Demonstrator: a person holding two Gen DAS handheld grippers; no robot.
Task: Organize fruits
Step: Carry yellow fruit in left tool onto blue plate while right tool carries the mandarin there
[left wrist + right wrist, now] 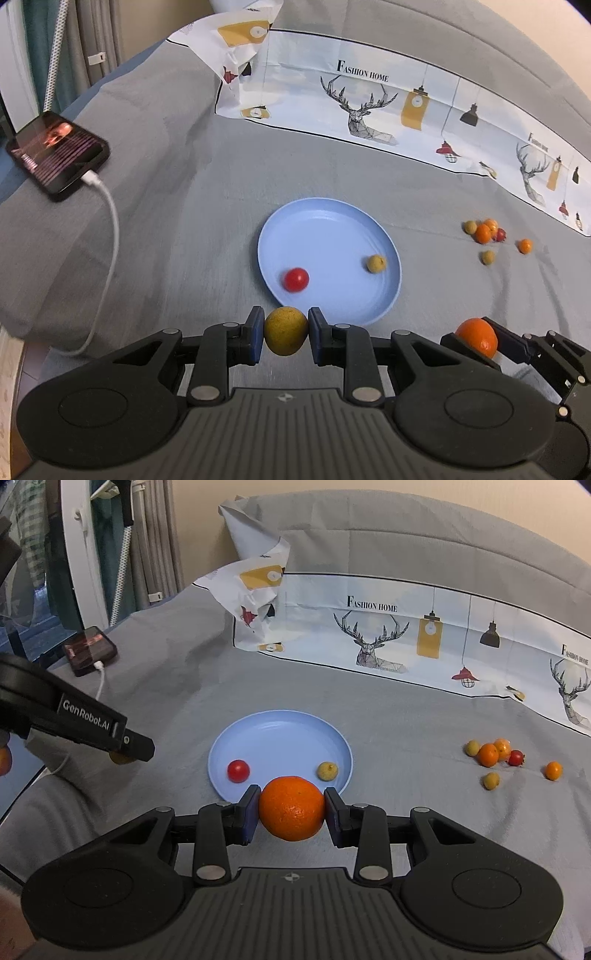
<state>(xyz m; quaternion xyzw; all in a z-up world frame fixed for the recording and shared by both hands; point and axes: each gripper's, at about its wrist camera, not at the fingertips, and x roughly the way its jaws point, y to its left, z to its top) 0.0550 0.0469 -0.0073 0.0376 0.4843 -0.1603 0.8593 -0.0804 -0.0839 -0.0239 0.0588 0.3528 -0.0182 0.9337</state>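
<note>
A blue plate lies on the grey cover and holds a red tomato and a small yellow fruit. My left gripper is shut on a yellow-brown fruit at the plate's near edge. My right gripper is shut on an orange just in front of the plate; it also shows in the left wrist view. A cluster of small fruits lies to the right, also visible in the left wrist view.
A phone on a white charging cable rests on a raised fold at the left. A printed white cloth lies across the back. The left gripper's body crosses the right wrist view at the left.
</note>
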